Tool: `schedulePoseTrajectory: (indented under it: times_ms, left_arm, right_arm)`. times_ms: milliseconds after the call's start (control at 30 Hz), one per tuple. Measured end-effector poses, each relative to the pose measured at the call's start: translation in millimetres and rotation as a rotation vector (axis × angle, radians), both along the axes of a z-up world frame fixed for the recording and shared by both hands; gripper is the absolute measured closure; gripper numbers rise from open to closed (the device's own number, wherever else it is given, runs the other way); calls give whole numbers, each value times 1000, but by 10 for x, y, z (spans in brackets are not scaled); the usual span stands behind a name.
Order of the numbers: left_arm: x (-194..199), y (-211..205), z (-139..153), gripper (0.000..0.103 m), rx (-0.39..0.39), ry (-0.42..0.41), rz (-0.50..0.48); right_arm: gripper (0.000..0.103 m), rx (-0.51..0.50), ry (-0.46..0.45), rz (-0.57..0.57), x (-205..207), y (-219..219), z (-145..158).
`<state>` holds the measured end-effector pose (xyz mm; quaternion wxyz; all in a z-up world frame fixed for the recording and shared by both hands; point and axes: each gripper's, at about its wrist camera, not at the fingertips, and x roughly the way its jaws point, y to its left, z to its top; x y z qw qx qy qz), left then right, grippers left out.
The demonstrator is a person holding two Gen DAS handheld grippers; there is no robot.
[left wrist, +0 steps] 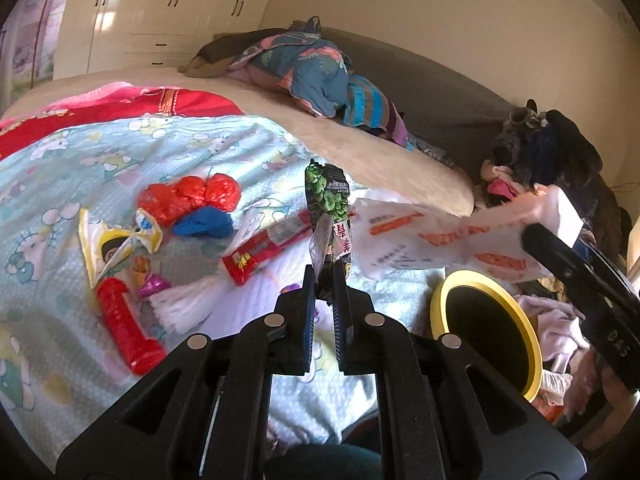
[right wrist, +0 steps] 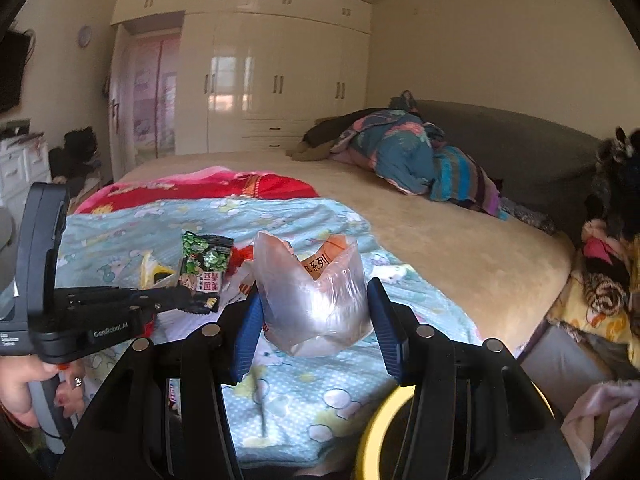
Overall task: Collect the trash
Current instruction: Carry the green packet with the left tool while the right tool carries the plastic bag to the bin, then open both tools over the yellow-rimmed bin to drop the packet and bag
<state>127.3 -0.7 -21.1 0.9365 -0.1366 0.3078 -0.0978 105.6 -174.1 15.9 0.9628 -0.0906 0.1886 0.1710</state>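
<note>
Our left gripper [left wrist: 325, 276] has its jaws clenched on the lower edge of a green snack wrapper [left wrist: 329, 200], which stands upright above the bed [left wrist: 400, 160]. Our right gripper [right wrist: 312, 320] has its jaws about half spread, pressing the sides of a crumpled clear plastic bag [right wrist: 316, 300]. The yellow-rimmed bin [left wrist: 520, 332] sits low beside the bed, just below the bag. More wrappers lie on the blue sheet [left wrist: 120, 152]. We judge the risks so: the thin wrapper may slip from its narrow pinch, and the soft bag may collapse or drift and miss the bin's mouth on release.
</note>
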Motion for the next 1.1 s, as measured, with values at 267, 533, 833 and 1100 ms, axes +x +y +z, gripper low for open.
schedulePoseTrajectory:
  times_ms: [267, 533, 833, 1100]
  left_arm:
    - [54, -383, 86, 98, 2, -11, -64]
    - [34, -885, 113, 98, 23, -10, -172]
    - [-68, -1446, 82, 98, 51, -4, -318]
    - [-124, -1917, -134, 98, 90, 42, -431]
  right_arm:
    - [54, 15, 21, -100, -28, -481, -78]
    - [54, 54, 80, -182, 49, -1001, -173]
    - [54, 37, 148, -288, -66, -1658, -303]
    - [50, 51, 244, -335, -143, -1978, -495]
